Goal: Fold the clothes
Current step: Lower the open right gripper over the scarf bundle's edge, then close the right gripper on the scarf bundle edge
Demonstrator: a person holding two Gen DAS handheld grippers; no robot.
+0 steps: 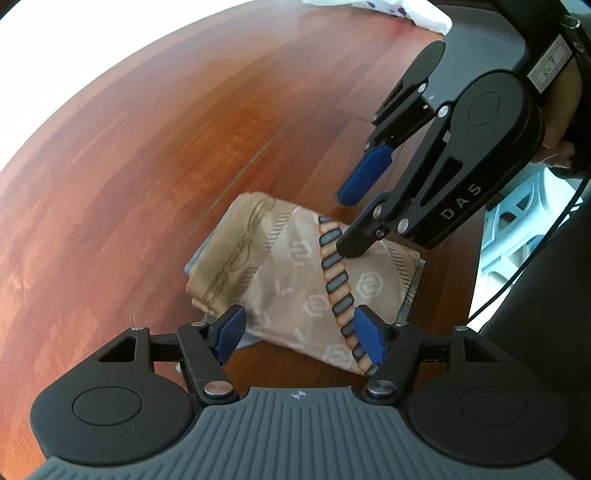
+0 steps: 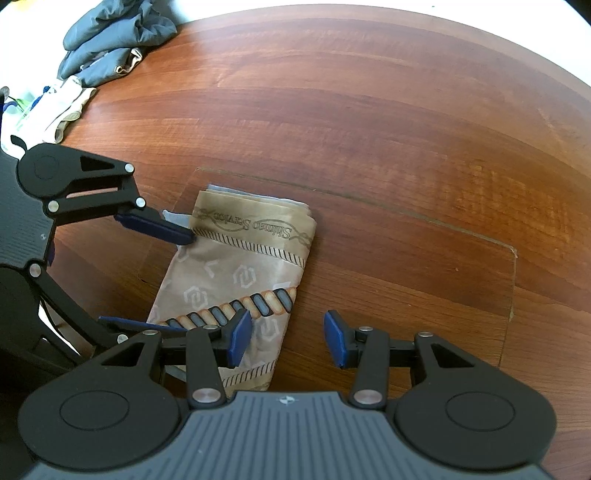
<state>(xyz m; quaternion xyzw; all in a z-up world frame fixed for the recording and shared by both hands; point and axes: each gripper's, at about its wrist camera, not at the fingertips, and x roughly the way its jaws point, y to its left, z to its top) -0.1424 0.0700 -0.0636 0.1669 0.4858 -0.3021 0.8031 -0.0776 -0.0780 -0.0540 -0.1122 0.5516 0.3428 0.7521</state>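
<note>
A folded beige scarf (image 1: 288,273) with a rope pattern and printed lettering lies flat on the wooden table (image 1: 147,166). My left gripper (image 1: 299,338) is open and low over its near end, one blue pad at each side edge of the scarf. My right gripper (image 1: 345,221) comes in from the upper right, held by a person's hand (image 1: 561,122). In the right wrist view, the right gripper (image 2: 288,339) is open, its left pad above the scarf (image 2: 229,273) and its right pad above bare wood. The left gripper (image 2: 183,282) straddles the scarf from the left.
A heap of grey clothes (image 2: 118,37) and white garments (image 2: 55,110) lie at the table's far left corner. A white cloth with purple dots (image 1: 406,11) sits at the far edge. A pale plastic crate (image 1: 517,229) stands beyond the table's right edge. A thin seam (image 2: 513,251) marks the tabletop.
</note>
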